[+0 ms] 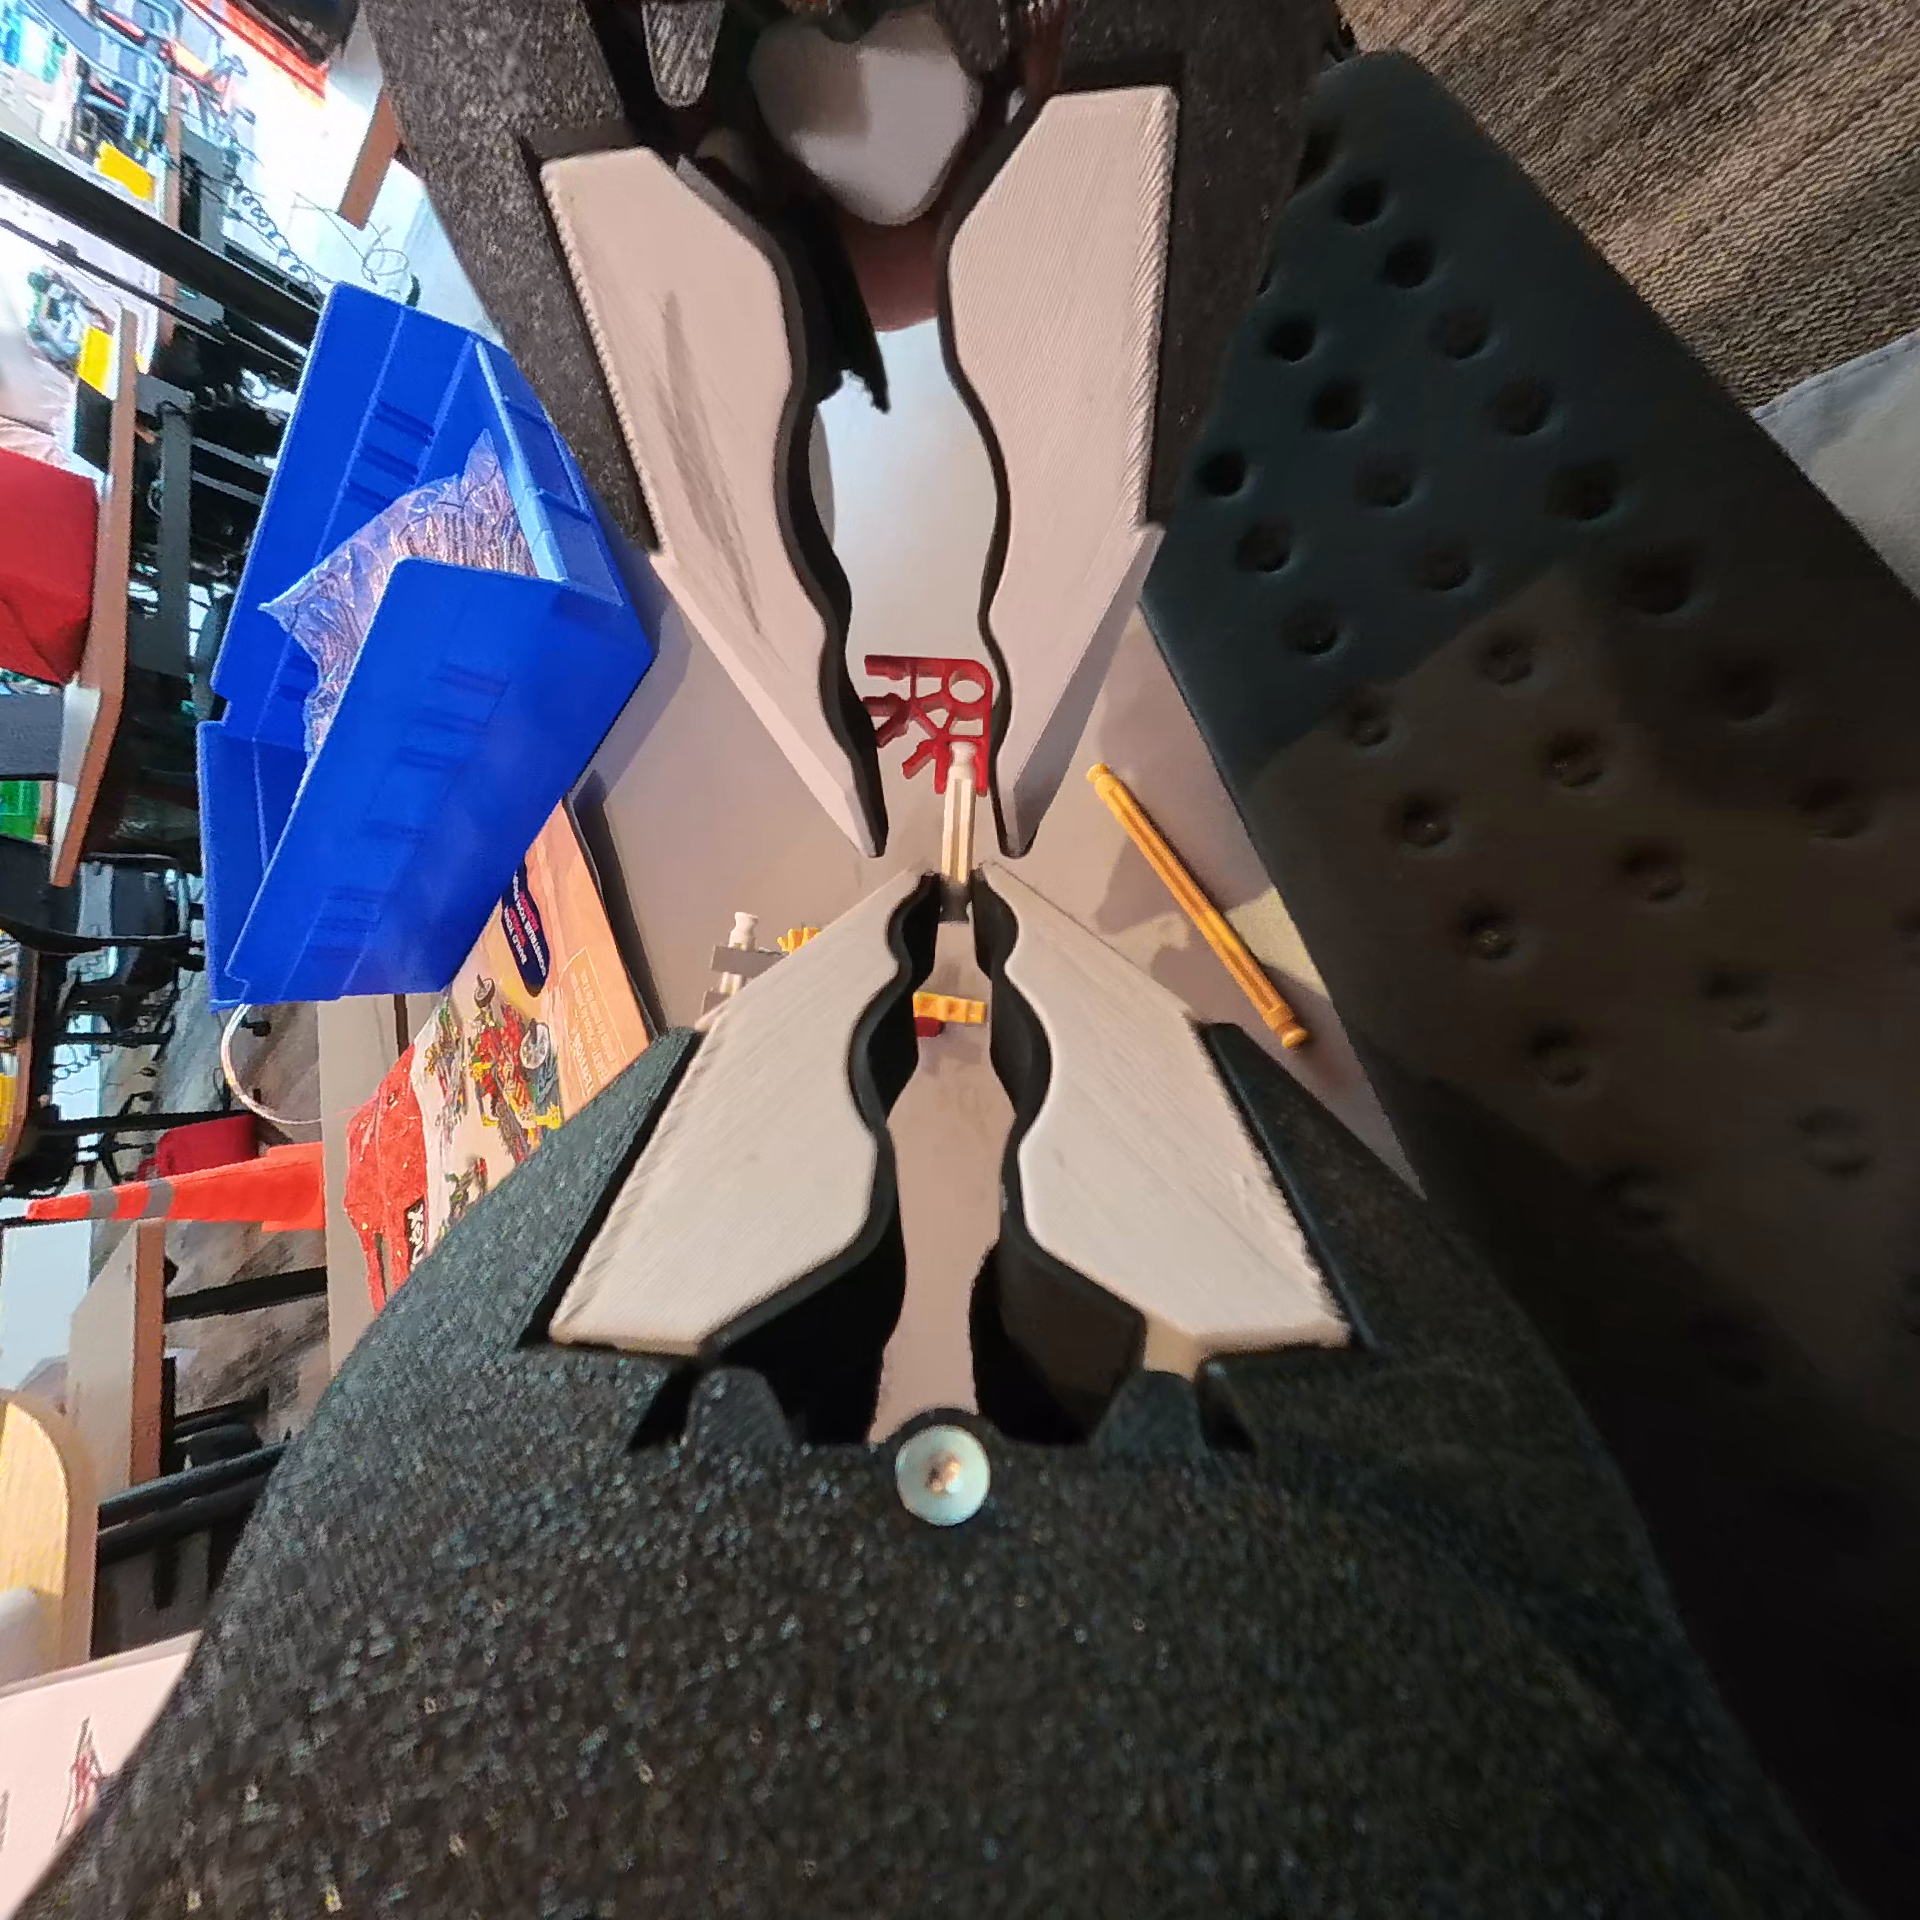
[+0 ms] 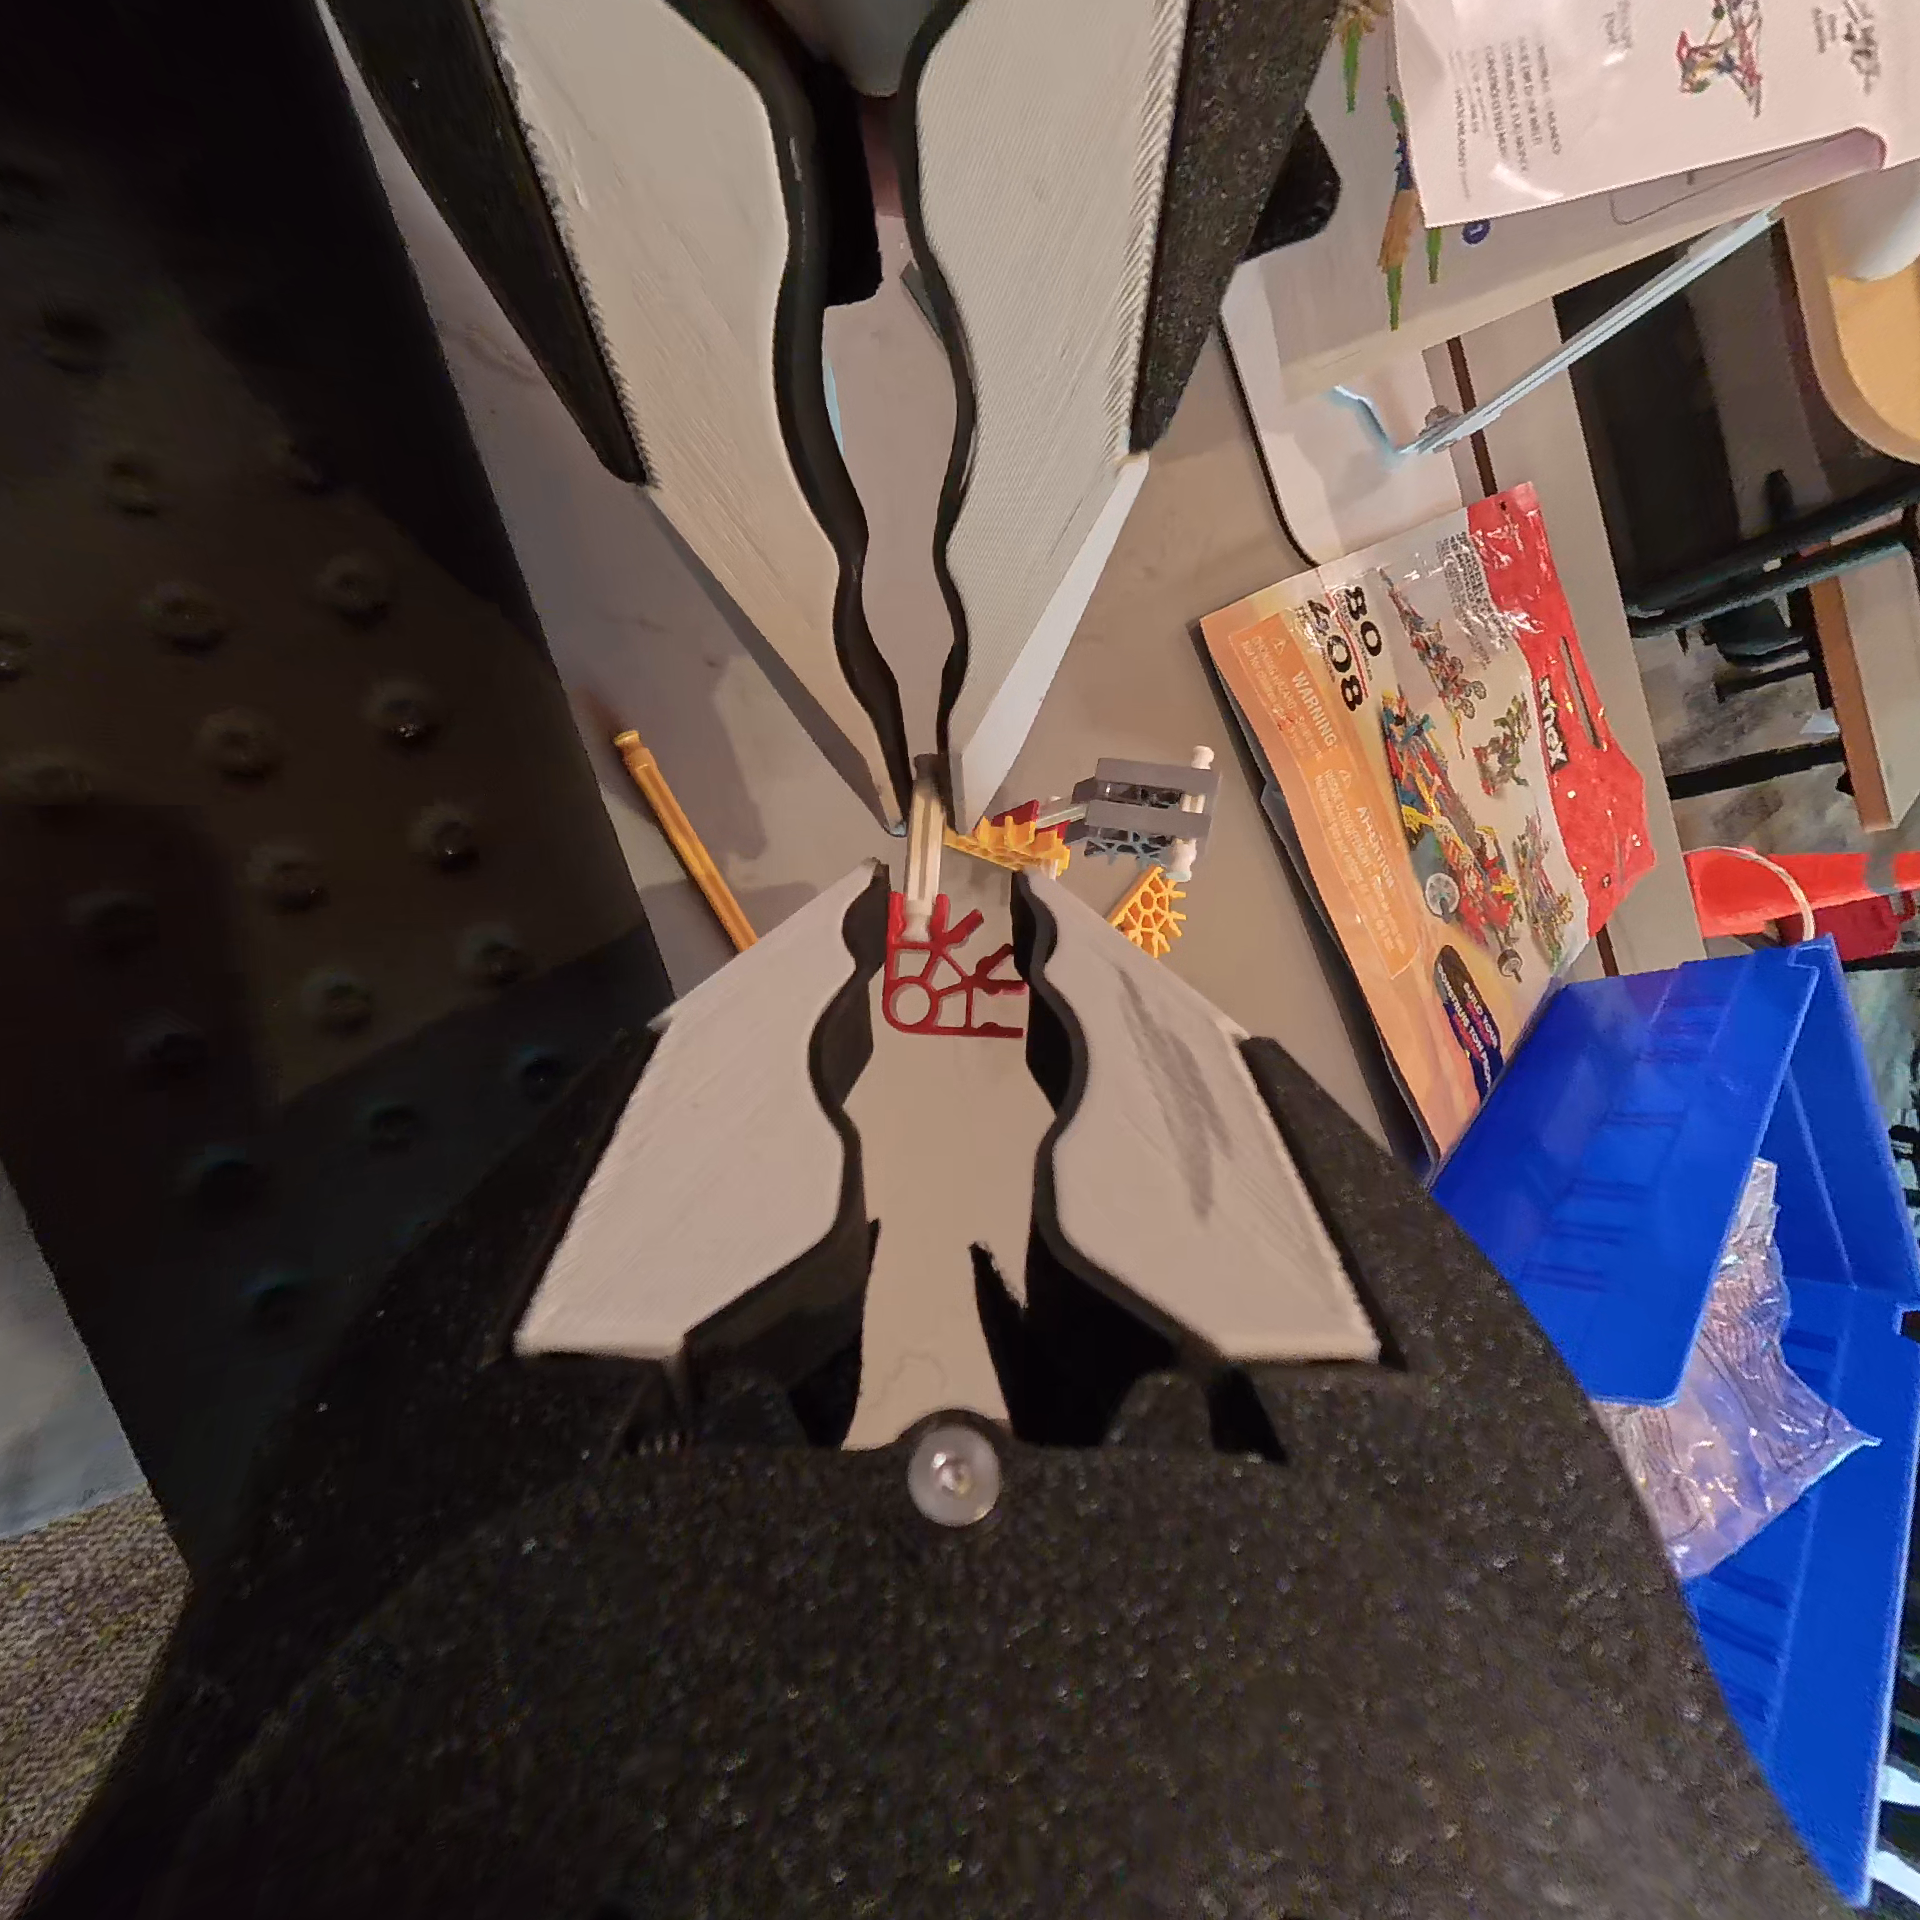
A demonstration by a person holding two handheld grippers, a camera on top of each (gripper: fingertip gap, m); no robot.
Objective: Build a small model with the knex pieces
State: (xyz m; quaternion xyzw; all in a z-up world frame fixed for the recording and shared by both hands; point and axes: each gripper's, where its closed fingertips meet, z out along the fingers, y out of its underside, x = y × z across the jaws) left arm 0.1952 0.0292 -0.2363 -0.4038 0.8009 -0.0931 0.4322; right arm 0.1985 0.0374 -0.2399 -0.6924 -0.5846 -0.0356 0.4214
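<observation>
The left tongs (image 1: 953, 881) are pressed together on one end of a white rod (image 1: 958, 816), which sticks out past their tips. The rod's other end is plugged into a red connector (image 2: 951, 987), a flat quarter-round piece with spokes. The right tongs (image 2: 945, 878) face the left ones tip to tip and pinch this connector by its edges between their inner pads. Rod and connector sit above the grey table (image 1: 727, 810), in the small gap where the two pairs of tongs meet.

Just beside that spot, in the right wrist view, a small assembly (image 2: 1143, 805) of grey blocks, white rods and a yellow connector lies on the table. A loose yellow fan-shaped connector (image 2: 1148, 909) lies near it. On the other side of the tongs a long yellow rod (image 1: 1195, 904) lies flat near the table's edge. It is close to a black dimpled panel (image 1: 1558, 727) that fills that side of both views.

Farther out, a printed toy bag (image 2: 1455, 831) in red and orange lies flat on the table. Next to it stands a blue bin (image 1: 416, 727) holding a clear plastic bag (image 1: 416, 540). At the far edge in the right wrist view a white instruction sheet (image 2: 1610, 104) is propped on a stand. Beyond the table, shelving and furniture show, blurred.
</observation>
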